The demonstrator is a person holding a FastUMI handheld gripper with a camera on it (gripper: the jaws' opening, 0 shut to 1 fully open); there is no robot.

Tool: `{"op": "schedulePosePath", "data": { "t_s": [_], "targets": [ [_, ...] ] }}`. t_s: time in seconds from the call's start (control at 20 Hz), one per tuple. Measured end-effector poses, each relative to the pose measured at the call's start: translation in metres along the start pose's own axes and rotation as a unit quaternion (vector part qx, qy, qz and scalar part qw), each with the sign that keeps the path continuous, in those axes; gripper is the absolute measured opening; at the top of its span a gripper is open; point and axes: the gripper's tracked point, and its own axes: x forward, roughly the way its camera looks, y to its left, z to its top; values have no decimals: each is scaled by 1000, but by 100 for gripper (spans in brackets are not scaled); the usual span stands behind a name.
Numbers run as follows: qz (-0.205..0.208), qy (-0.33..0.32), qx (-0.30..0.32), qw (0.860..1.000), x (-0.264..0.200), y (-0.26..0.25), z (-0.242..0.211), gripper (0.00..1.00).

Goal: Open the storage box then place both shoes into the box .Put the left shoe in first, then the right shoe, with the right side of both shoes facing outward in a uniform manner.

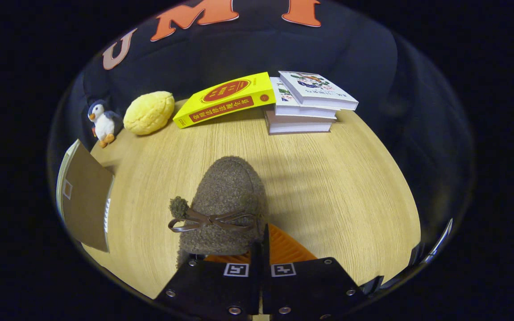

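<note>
Gripper view. The hand-held gripper has its two fingers drawn close together, pinching the rear edge of a brown fleecy shoe; the exact contact is hidden by the fingers and the shoe's pile. The shoe hangs just ahead of the fingers, above the wooden desk. Its long axis runs straight away from the gripper, with the rounded toe pointing toward the far side of the desk. A thin brown bow crosses the upper, and a small pompom sits at its left end. The heel and sole are cut off behind the fingers, so whether this is the left or right shoe cannot be told. Beside the fingers and under the shoe, a ribbed orange surface shows in part; what it belongs to is hard to make out. At the left edge of the desk stands a brown box, partly out of frame. Along the far edge lie a toy penguin, a yellow plush bun, a yellow book leaning on a stack of books.
</note>
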Motion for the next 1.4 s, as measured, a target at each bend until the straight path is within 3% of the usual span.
{"op": "schedulePosePath", "data": {
  "t_s": [0.45,0.75,1.2,1.4],
  "targets": [
    [33,-47,-11,998,-90,89,60,4],
    [84,-58,-21,995,-123,183,87,4],
    [138,-48,-43,988,-142,320,79,4],
    [136,-37,-44,989,-137,361,68,4]
  ]
}}
